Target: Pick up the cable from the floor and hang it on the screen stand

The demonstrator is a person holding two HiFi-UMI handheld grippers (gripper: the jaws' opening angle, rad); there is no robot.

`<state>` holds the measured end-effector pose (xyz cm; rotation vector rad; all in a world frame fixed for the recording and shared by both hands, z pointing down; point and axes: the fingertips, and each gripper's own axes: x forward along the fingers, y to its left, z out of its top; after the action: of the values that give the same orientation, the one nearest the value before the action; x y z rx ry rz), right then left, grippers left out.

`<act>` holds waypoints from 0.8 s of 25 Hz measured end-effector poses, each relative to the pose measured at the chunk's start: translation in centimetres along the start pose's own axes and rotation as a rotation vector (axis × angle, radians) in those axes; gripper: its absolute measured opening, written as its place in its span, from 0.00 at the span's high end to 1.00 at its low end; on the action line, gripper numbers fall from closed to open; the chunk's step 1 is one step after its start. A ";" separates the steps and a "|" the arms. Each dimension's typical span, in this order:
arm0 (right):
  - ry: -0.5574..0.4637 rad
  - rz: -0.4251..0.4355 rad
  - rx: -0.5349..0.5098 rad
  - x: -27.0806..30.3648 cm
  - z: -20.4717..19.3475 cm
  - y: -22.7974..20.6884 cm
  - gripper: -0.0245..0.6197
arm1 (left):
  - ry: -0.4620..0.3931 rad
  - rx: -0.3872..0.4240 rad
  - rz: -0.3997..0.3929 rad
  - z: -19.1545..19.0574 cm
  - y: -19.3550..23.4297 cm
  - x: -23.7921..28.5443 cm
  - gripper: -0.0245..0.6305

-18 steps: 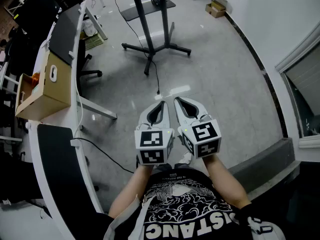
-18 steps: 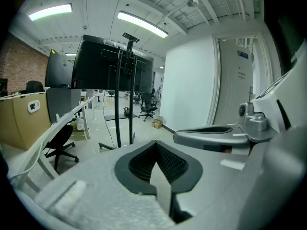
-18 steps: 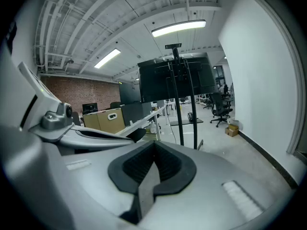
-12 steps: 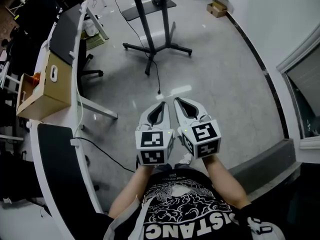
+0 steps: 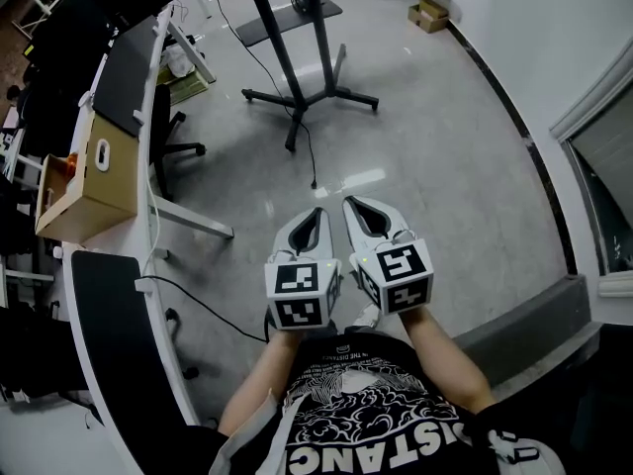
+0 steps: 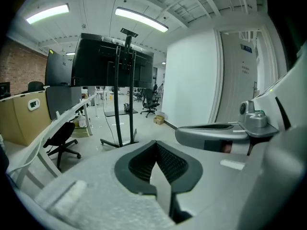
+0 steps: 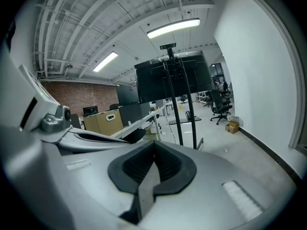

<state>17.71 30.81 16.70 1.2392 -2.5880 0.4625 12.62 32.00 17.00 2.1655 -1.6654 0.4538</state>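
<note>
Cable (image 5: 311, 161) lies on the floor (image 5: 435, 166), trailing from the screen stand (image 5: 302, 102) base toward the person. Its loose end sits mid-floor, well off the wall-side edge and just ahead of both gripper tips. L gripper (image 5: 317, 214) & R gripper (image 5: 351, 206) are side by side in front of the torso, each w/ jaws pressed together and nothing btwn them.

Step in hand looks like the approach. To do it well: spread one gripper's jaws before dropping, come down on the cable a bit behind its free end, pinch across it not along it, then lift w/o yanking the stand.

Vs earlier: grippers in same pose, still closed. Cable hasn't shifted on the floor. Only the head view drifted slightly, so the cardboard box (image 5: 84, 181) at left sits a touch lower in frame.
</note>
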 end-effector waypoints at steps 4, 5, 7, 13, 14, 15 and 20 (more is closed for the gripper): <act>0.009 0.016 0.001 0.4 -0.5 -0.4 0.95 | 0.000 0.000 0.011 0.0 -0.1 0.5 0.97; 0.011 0.023 0.001 0.6 -0.5 -0.4 0.95 | 0.009 0.002 0.013 -0.4 0.1 0.7 0.97; 0.014 0.034 0.002 1.2 -0.5 -0.3 0.95 | 0.019 -0.001 0.016 -0.6 0.5 1.2 0.97; 0.030 0.025 -0.013 4.2 -0.2 -1.0 0.95 | 0.028 -0.037 0.003 -0.3 2.5 3.8 0.97; 0.031 0.021 -0.016 4.9 0.0 -1.2 0.95 | 0.030 -0.042 -0.002 -0.1 2.9 4.3 0.97; 0.035 0.016 -0.018 5.6 0.2 -1.4 0.95 | 0.032 -0.048 -0.007 0.0 3.3 4.9 0.97; 0.072 0.002 -0.013 10.3 0.8 -2.0 0.95 | 0.049 -0.073 -0.020 0.7 6.8 8.2 0.97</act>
<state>12.85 22.00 19.85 1.1936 -2.5288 0.4806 8.14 23.15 20.89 2.0996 -1.6082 0.4298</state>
